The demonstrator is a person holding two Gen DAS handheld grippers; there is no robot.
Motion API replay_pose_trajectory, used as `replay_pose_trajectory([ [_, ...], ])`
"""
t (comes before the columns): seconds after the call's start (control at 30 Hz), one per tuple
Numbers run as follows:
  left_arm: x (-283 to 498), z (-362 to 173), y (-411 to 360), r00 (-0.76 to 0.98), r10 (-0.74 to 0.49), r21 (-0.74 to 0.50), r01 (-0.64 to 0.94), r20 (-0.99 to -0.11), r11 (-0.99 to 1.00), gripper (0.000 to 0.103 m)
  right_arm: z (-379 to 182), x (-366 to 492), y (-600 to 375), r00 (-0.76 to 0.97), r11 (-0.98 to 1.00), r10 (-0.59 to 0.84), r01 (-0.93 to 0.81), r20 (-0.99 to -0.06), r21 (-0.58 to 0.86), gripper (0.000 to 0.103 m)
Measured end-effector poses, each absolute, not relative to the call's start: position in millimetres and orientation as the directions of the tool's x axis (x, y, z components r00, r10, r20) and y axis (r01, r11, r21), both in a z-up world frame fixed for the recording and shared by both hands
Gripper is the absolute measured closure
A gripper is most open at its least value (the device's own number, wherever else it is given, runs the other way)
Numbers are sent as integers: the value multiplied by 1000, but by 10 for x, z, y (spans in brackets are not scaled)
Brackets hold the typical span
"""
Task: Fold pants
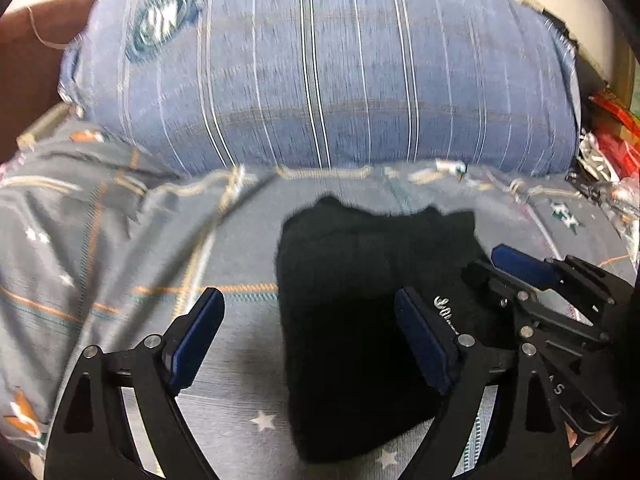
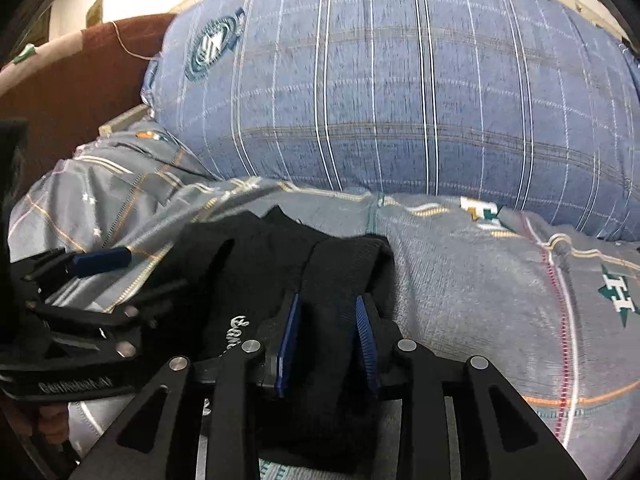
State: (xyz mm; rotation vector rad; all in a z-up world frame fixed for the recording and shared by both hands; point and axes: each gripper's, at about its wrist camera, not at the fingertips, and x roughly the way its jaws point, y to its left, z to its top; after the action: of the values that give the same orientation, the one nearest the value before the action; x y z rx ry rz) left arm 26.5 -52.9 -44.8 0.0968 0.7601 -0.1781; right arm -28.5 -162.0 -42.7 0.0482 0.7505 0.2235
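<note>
- Left wrist view: the folded black fabric pants (image 1: 360,312) are seen lying as a compact block on the grey patterned bedsheet (image 1: 120,280), in front of a large blue striped pillow (image 1: 320,80).
- The left tool (image 1: 308,344) is held with its blue-padded fingers (image 1: 196,336) spread wide; the left finger is over bare sheet, the right one over the pants, and nothing is gripped between them.
- White lettering on the pants is partly covered by the right finger and cannot be read.
- The right tool (image 1: 532,276) is seen at the right edge, cut off by the frame; its grip is not discernible from here.
- The whole view is motion-blurred, and the red and white clutter (image 1: 608,148) at the far right is too smeared to identify.
- Right wrist view: the right tool (image 2: 328,320) is shown with its two blue pads (image 2: 290,344) drawn close on a raised fold of the pants (image 2: 256,280), the cloth being clamped between them.
- The near end of the pants is hidden beneath the tool's black frame.
- The left tool (image 2: 80,280) is cut off at the left edge, with only one blue pad visible.
- A brown upholstered surface (image 2: 72,80) is partly seen behind the pillow (image 2: 400,100).
</note>
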Motion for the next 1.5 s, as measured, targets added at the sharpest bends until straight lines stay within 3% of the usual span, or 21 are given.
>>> replay_pose_trajectory([
  [0.1, 156, -298, -483, 753, -96, 73, 187, -651, 980, 14, -344, -361, -1607, 723, 979, 196, -181, -662, 92, 65],
  [0.3, -58, -195, -433, 810, -49, 166, 179, -585, 970, 13, -252, -486, -1582, 728, 979, 198, -182, -656, 93, 65],
  [0.57, -255, -197, -378, 819, -8, 224, 167, -574, 960, 13, -206, -639, -1541, 744, 983, 172, -169, -645, 67, 65],
  [0.87, -398, -141, -123, 831, 27, 213, 110, -556, 971, 10, -307, -732, -1423, 763, 992, 87, -124, -641, -13, 65],
  [1.2, -527, -297, 15, 800, -9, 172, 139, -600, 975, 10, -402, -1111, -1341, 729, 998, 41, -65, -683, -8, 61],
  [1.5, -810, -86, 98, 810, -73, 116, 171, -582, 978, 9, 15, -1453, -1255, 689, 998, 7, -49, -725, -38, 60],
])
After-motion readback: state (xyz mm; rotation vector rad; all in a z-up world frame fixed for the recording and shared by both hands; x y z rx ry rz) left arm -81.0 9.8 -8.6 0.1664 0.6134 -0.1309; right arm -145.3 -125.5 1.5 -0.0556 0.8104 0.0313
